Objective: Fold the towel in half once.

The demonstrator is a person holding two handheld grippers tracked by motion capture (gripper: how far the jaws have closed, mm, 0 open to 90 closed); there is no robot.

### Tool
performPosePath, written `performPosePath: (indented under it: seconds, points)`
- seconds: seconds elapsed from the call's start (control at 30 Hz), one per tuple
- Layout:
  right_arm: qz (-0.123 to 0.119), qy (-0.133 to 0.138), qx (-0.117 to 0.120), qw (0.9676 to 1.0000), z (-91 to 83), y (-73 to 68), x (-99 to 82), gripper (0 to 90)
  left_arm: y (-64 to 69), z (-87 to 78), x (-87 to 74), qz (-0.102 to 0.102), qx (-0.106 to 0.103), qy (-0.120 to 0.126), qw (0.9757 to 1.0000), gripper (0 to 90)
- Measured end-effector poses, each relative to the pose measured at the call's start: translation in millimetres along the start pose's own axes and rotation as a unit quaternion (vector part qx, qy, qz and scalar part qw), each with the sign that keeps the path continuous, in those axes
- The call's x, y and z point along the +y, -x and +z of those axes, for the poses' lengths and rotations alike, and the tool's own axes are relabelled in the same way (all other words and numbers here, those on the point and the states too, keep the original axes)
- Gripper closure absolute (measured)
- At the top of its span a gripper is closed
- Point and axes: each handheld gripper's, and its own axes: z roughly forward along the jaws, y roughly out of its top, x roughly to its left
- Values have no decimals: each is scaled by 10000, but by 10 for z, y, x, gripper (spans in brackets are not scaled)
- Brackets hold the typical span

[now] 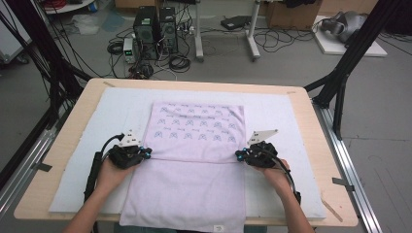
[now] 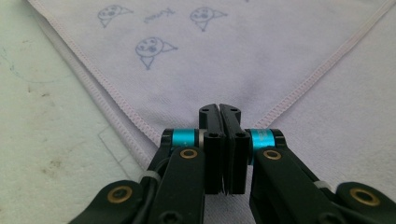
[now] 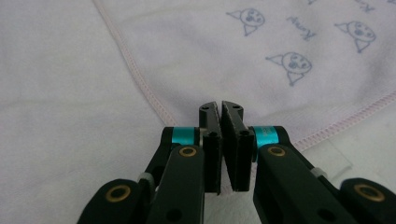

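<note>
Left gripper [image 1: 145, 153] at nine o'clock and right gripper [image 1: 239, 155] at three, jaws clamped on the towel's [image 1: 194, 145] folded corners

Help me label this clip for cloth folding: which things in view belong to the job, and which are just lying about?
In the job: lilac printed towel, left gripper and right gripper, each shut on a folded corner; white mat beneath.

Lying about: computer towers, floor cables, cardboard box.
</note>
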Motion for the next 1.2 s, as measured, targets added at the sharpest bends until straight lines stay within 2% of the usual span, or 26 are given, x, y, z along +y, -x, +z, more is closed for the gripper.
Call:
performPosePath:
  seconds: [0.17,0.37,0.47,0.53,0.67,0.9,1.03,1.13,1.2]
  points:
    - [-80,161,-53,9998,-100,-14,76,866,-7,-101,55,2,24,123,9999,880]
    - [-180,451,-50,9988,-299,-54,216,866,-5,-262,166,-24,47,331,9994,879]
    - [-218,501,-19,9985,-369,-88,263,865,1,-365,209,1,37,431,9991,879]
    - [-259,476,8,9985,-398,-133,272,865,48,-409,199,67,-3,386,9992,878]
    - [-362,471,80,9982,-463,-295,219,865,201,-523,92,242,-15,319,9992,878]
    - [-538,510,241,9970,-597,-617,50,864,489,-822,-178,401,-60,344,9986,878]
    - [-619,499,412,9960,-688,-811,-47,865,649,-951,-308,523,-101,279,9982,878]
    - [-638,448,527,9956,-695,-932,-145,864,742,-1013,-398,536,-157,288,9980,878]
    - [-627,373,633,9953,-654,-980,-216,843,774,-993,-463,564,-224,236,9979,868]
